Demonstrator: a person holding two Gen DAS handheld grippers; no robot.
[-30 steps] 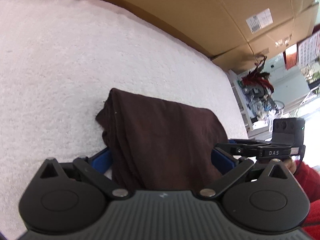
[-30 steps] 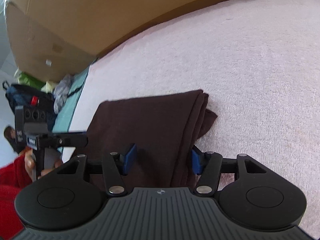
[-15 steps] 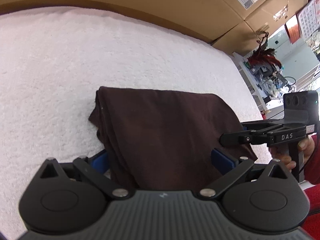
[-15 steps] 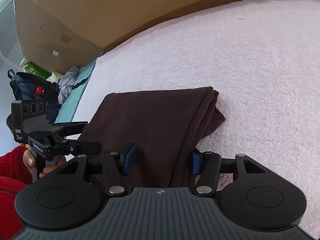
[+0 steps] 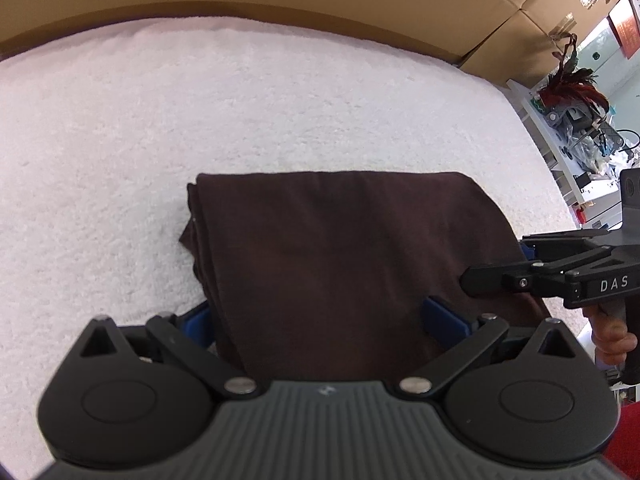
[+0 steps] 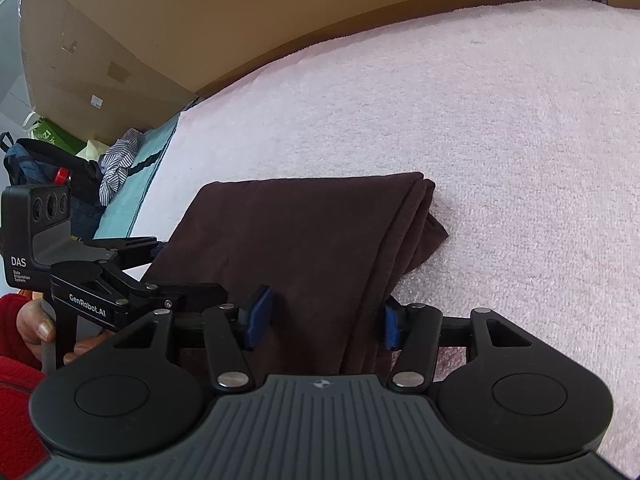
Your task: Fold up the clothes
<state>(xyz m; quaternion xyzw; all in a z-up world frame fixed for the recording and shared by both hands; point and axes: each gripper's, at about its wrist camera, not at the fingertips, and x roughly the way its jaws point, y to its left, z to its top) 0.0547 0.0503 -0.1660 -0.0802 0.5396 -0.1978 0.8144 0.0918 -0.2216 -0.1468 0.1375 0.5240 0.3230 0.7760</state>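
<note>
A folded dark brown garment (image 5: 352, 264) lies flat on a white fluffy towel (image 5: 200, 112), its stacked edges showing at one side, as the right wrist view (image 6: 416, 232) makes plain. All places here are given from the garment. The left gripper (image 5: 320, 320) stands over its near edge with the blue pads (image 5: 444, 316) spread wide, one at each side of the cloth; the cloth lies between them, and I cannot tell whether either pad presses on it. The right gripper (image 6: 324, 318) stands over the near edge too, at the side of the stacked folds; its jaws have just been opening a little, and the folded edge sits between the blue pads (image 6: 258, 316), which stand apart from each other, the right pad close to the cloth, contact not clear. In the left wrist view the right gripper (image 5: 476, 280) reaches in over the garment's right edge, held by a hand (image 5: 612, 336). In the right wrist view the left gripper (image 6: 188, 292) comes in at the garment's left edge, with a hand (image 6: 36, 324) and red sleeve (image 6: 16, 400) behind it. Beyond the garment, past the towel's far edge, stand cardboard boxes (image 6: 200, 20). To its left, off the towel, lie a striped cloth (image 6: 118, 160) and a dark bag (image 6: 36, 160).
</note>
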